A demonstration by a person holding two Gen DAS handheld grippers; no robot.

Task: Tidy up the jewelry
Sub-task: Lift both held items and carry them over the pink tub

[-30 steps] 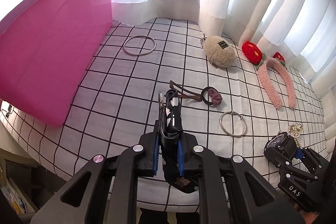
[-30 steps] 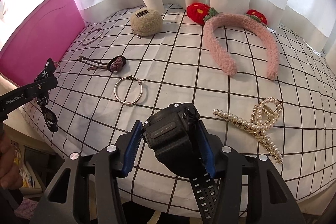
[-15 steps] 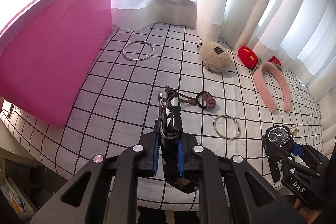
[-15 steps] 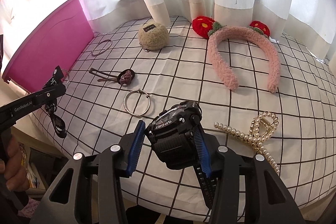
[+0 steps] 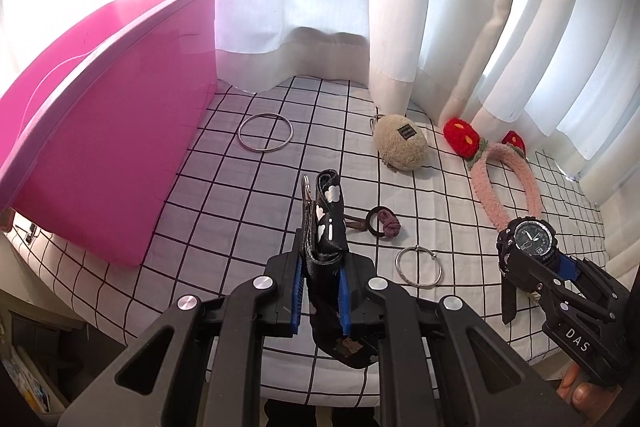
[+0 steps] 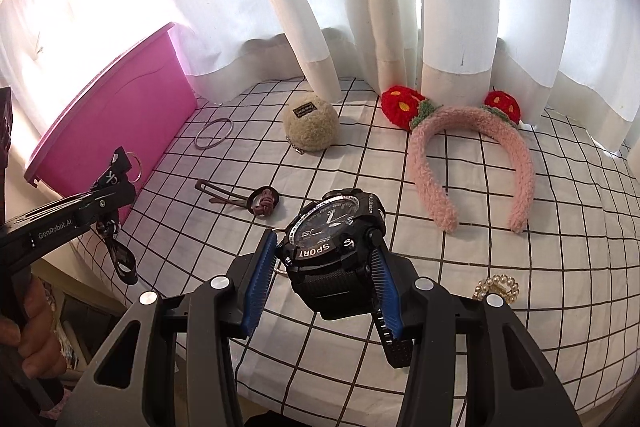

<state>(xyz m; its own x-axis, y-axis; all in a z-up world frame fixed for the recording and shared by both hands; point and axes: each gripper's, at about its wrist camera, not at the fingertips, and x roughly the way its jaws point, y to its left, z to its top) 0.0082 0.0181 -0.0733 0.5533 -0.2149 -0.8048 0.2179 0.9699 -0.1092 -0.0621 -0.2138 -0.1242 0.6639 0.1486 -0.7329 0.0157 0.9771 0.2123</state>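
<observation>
You had two metal rings (image 5: 265,132) (image 5: 418,267) out on the checked cloth, plus one watch (image 6: 335,235), one black strap (image 5: 327,223), one hair tie (image 5: 383,224), one fuzzy pouch (image 5: 401,143), one pink headband (image 6: 472,155), one pearl clip (image 6: 497,289) and one pink bin (image 5: 104,131).

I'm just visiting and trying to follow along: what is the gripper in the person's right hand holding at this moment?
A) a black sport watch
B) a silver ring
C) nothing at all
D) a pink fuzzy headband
A: the right gripper is shut on the black sport watch, lifted off the checked cloth, while the pink headband lies on the cloth.
</observation>
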